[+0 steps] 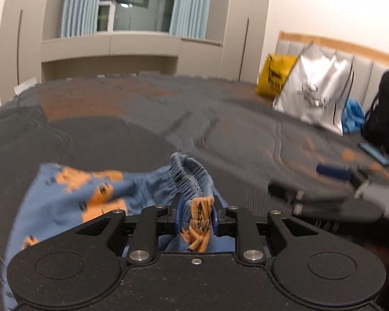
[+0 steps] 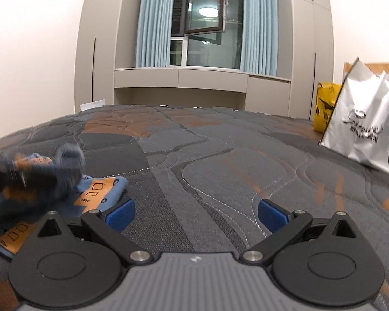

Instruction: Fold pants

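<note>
The pants (image 1: 64, 199) are blue with orange car prints and lie bunched on the patterned grey and orange bedspread (image 1: 142, 129). My left gripper (image 1: 196, 207) is shut on their gathered elastic waistband, which bulges up between the blue pads. In the right wrist view the pants (image 2: 101, 191) lie at the left, with the left gripper (image 2: 26, 173) a dark blur over them. My right gripper (image 2: 195, 213) stands wide open over bare bedspread (image 2: 220, 155) just right of the pants, with nothing between its fingers. It shows blurred at the right of the left wrist view (image 1: 332, 181).
A silver shopping bag (image 1: 313, 96) and a yellow bag (image 1: 275, 77) lean against the padded headboard at the right. A black backpack (image 1: 386, 111) and something blue (image 1: 352, 116) sit beside them. Beyond the bed's far edge are cabinets and a curtained window (image 2: 205, 26).
</note>
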`<action>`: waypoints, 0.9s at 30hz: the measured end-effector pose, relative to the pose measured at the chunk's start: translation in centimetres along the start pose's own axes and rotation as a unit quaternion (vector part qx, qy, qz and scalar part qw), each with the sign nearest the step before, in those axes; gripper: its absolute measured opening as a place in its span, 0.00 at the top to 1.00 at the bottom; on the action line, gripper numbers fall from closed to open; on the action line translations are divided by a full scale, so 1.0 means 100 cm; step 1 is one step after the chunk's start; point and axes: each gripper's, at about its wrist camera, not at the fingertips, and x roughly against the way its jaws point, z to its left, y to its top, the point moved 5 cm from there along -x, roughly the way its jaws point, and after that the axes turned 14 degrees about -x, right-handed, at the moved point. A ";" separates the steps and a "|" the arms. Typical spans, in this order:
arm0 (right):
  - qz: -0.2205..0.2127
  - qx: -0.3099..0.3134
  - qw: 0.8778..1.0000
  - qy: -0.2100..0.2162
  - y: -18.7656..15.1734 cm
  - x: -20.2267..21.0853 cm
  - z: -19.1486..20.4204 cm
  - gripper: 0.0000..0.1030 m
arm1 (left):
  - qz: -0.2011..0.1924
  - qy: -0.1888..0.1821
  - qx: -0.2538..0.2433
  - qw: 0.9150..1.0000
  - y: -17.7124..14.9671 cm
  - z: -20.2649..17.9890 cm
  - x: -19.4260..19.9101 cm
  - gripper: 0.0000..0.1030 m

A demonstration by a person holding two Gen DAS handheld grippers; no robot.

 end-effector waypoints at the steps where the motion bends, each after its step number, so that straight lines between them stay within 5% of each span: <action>1: -0.002 -0.005 1.000 0.003 0.000 0.001 -0.002 0.00 | 0.005 -0.004 0.002 1.000 -0.005 -0.002 -0.002 0.67; 5: 0.002 -0.003 1.000 0.001 0.000 -0.001 -0.001 0.00 | -0.005 -0.010 0.007 1.000 -0.015 -0.003 0.008 0.36; 12: 0.007 0.008 1.000 -0.011 -0.002 -0.004 0.004 0.00 | -0.036 0.041 -0.037 0.998 -0.027 0.003 0.035 0.13; 16: 0.012 0.010 1.000 0.009 0.000 -0.008 0.008 0.00 | -0.020 0.070 -0.082 0.994 -0.042 0.004 0.044 0.12; 21: 0.057 -0.031 0.991 0.121 0.011 -0.021 0.025 0.00 | -0.036 0.102 -0.194 0.975 -0.051 -0.012 0.058 0.12; 27: 0.099 -0.036 0.970 0.218 0.015 -0.038 0.062 0.06 | -0.032 0.086 -0.205 0.974 -0.045 -0.019 0.057 0.23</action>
